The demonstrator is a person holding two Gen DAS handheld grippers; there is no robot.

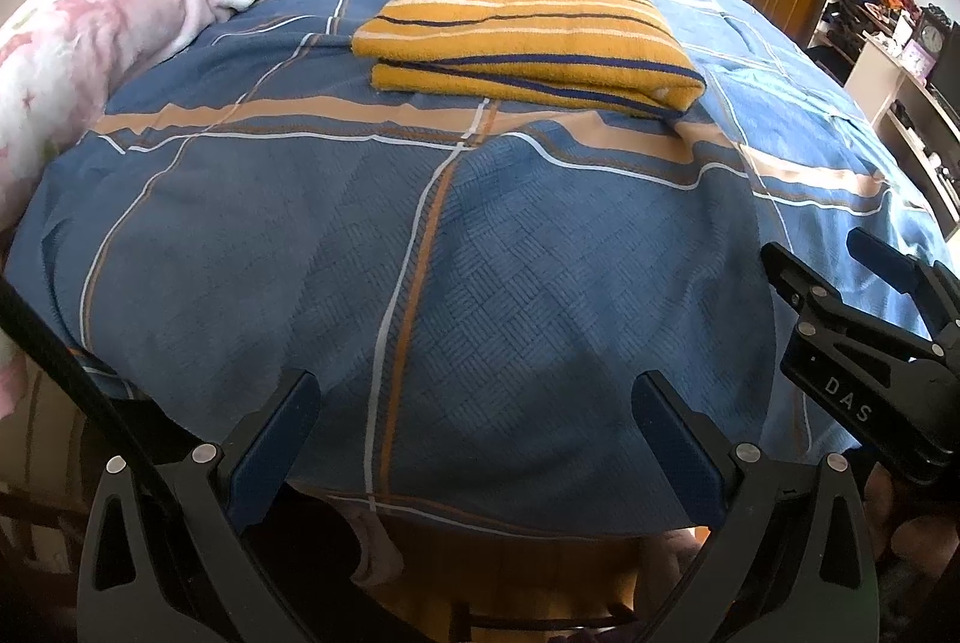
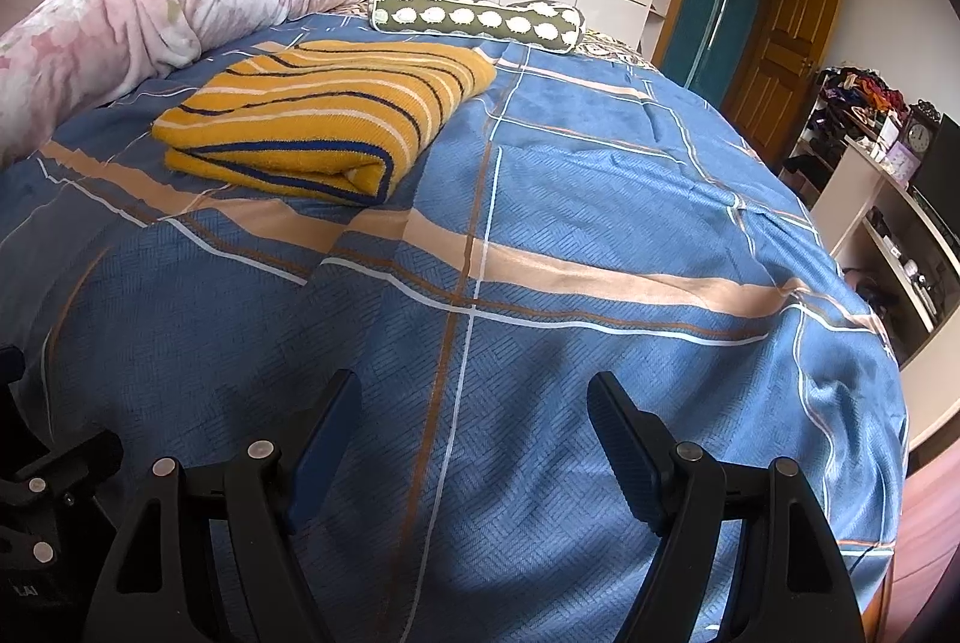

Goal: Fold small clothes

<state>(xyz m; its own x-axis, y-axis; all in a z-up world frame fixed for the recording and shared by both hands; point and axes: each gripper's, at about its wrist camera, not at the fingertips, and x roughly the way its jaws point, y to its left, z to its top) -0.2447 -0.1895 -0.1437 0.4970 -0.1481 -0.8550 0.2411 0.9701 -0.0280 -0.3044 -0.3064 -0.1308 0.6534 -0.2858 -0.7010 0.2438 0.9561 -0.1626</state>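
Observation:
A folded mustard-yellow garment with white and dark blue stripes [image 1: 522, 36] lies flat on the blue plaid bedspread [image 1: 510, 295], far ahead of both grippers. It also shows in the right wrist view [image 2: 318, 120], up and to the left. My left gripper [image 1: 477, 385] is open and empty, low over the near edge of the bed. My right gripper [image 2: 474, 385] is open and empty, also near the bed's front edge. The right gripper also shows at the right edge of the left wrist view [image 1: 810, 247].
A rolled pink floral quilt [image 1: 108, 18] lies along the bed's left side. An olive bolster pillow with white spots [image 2: 480, 18] lies at the far end. Shelves with clutter and a clock [image 2: 918, 138] stand to the right, and a wooden door [image 2: 786, 42] stands beyond.

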